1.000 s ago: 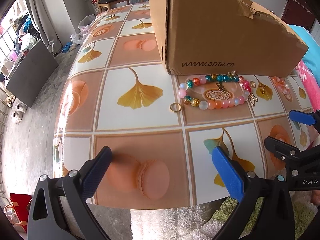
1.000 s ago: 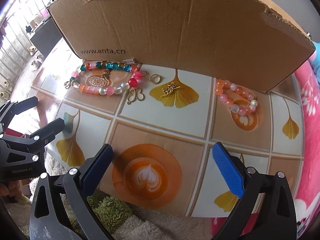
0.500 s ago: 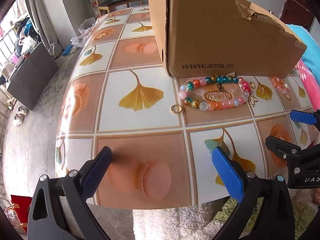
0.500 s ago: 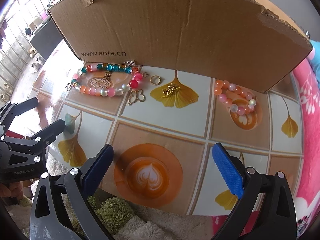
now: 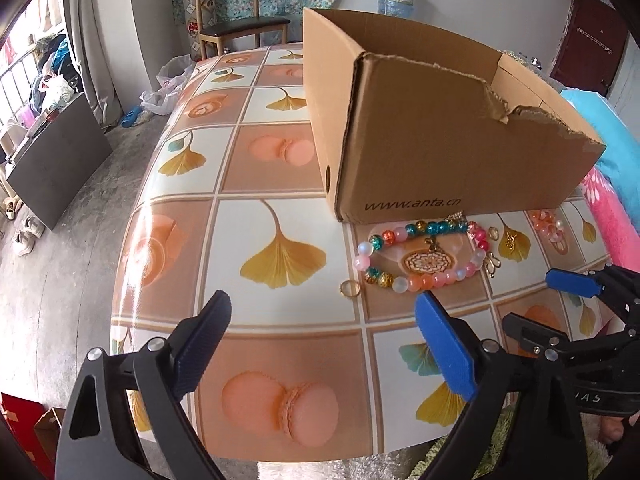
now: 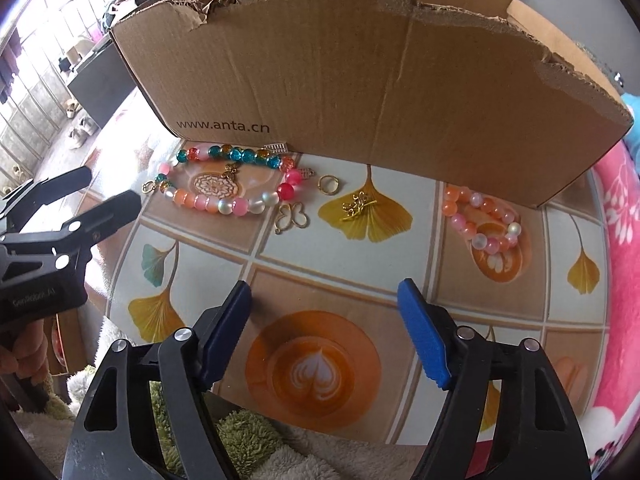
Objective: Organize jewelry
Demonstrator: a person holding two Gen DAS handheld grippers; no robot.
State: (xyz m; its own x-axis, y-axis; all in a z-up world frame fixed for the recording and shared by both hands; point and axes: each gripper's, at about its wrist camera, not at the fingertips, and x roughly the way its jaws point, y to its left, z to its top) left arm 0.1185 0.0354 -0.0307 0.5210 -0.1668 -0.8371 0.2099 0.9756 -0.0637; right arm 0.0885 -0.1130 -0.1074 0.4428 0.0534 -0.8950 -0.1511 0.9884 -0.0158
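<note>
A multicoloured bead bracelet (image 5: 420,256) (image 6: 224,184) lies on the tablecloth in front of an open cardboard box (image 5: 440,140) (image 6: 360,80). A gold ring (image 5: 349,289) lies left of it. In the right wrist view a second gold ring (image 6: 329,185), a butterfly charm (image 6: 293,218), a gold leaf charm (image 6: 358,206) and a pink-orange bracelet (image 6: 484,220) lie along the box front. My left gripper (image 5: 320,344) is open and empty, short of the bracelet. My right gripper (image 6: 324,332) is open and empty above the table's near edge.
The table (image 5: 260,248) has a tiled ginkgo-and-macaron cloth and drops off at the left. A wooden chair (image 5: 236,16) stands beyond it. A pink blanket (image 6: 624,280) lies at the right. A shaggy rug (image 6: 240,432) lies below the near edge.
Both grippers have risen and moved forward toward the jewelry; the box interior now shows in the left view. The right gripper's jaws look slightly narrower. No jewelry has moved.
</note>
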